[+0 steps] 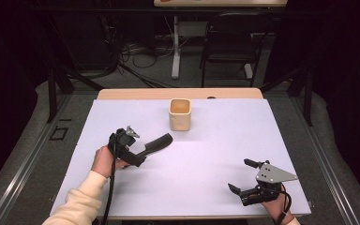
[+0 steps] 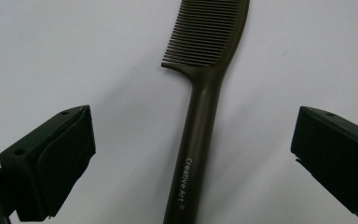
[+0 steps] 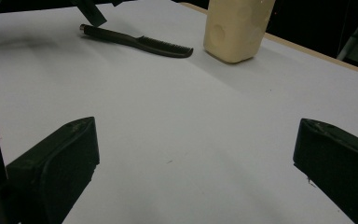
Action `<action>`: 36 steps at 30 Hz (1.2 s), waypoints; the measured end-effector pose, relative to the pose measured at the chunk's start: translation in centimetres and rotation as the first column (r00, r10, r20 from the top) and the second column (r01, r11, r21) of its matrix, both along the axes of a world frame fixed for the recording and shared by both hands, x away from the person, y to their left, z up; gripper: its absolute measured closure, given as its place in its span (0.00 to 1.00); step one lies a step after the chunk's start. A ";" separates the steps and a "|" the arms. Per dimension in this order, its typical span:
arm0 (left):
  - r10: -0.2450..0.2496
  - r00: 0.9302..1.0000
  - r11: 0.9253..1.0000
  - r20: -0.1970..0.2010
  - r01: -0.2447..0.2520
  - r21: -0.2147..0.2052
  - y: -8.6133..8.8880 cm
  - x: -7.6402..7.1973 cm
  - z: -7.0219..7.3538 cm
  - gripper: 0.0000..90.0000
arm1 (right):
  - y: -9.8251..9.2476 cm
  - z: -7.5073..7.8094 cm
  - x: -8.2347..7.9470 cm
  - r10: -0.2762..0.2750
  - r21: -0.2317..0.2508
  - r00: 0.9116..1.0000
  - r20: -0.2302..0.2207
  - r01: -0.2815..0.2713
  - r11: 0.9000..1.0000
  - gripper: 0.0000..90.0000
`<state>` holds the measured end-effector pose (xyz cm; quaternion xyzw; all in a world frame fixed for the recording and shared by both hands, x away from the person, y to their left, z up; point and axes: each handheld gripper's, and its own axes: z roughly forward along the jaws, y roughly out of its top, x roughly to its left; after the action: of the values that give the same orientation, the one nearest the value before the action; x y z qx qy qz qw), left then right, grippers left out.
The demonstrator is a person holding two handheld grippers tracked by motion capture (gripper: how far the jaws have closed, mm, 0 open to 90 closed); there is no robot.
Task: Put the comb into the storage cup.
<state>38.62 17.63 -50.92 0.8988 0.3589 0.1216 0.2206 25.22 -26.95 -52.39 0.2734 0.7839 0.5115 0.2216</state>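
Two grippers at a table, one comb. Left gripper [image 1: 138, 151], jaws spread wide, hovers over the handle of the dark comb [image 1: 158, 142], which lies flat on the sheet left of centre, teeth end toward the cup [image 1: 180, 114] and apart from it. In the left gripper view the handle runs up the middle between the two pads [image 2: 70, 154], neither touching it, so the step in hand appears to be the pick-up. To do it well: keep the handle centred, lower until the pads flank it at sheet level, close across the narrow handle rather than the teeth [image 2: 203, 37], then lift level. A thin flat object may slip or pivot if gripped off-centre. Right gripper [image 1: 243, 177], also wide and holding nothing, rests near the front right corner, well apart. Surface: pale lilac sheet [image 1: 206, 159] over a wooden table. Room: dark, with a chair [image 1: 228, 44], a table leg and loose cables on grey floor behind
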 end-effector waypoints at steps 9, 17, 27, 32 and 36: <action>-0.037 0.999 0.998 -0.026 0.039 0.050 -1.2 0.5 -0.4 0.10 | 0.0 0.0 -0.1 -0.001 0.002 1.000 0.007 0.001 1.000 0.00; -0.067 0.996 0.994 -0.055 0.071 0.079 -1.9 1.0 -0.7 0.25 | 0.1 0.0 -0.1 -0.001 -0.001 1.000 0.002 0.001 1.000 0.00; -0.067 0.986 0.991 -0.150 0.084 0.108 -2.4 2.2 -1.0 0.51 | 0.0 0.0 0.0 -0.002 0.000 1.000 0.003 0.002 1.000 0.00; -0.092 0.980 0.986 -0.177 0.114 0.122 -2.7 2.8 -0.9 0.58 | 0.0 0.0 0.0 -0.004 0.003 1.000 0.000 0.004 1.000 0.00; -0.104 0.975 0.983 -0.198 0.130 0.126 -2.9 3.1 -1.0 0.62 | 0.0 0.0 0.0 -0.003 0.001 1.000 0.002 0.003 1.000 0.00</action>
<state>41.75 14.72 -51.90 0.9390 0.3154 0.0465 0.1291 25.19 -26.92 -52.37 0.2742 0.7830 0.5120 0.2230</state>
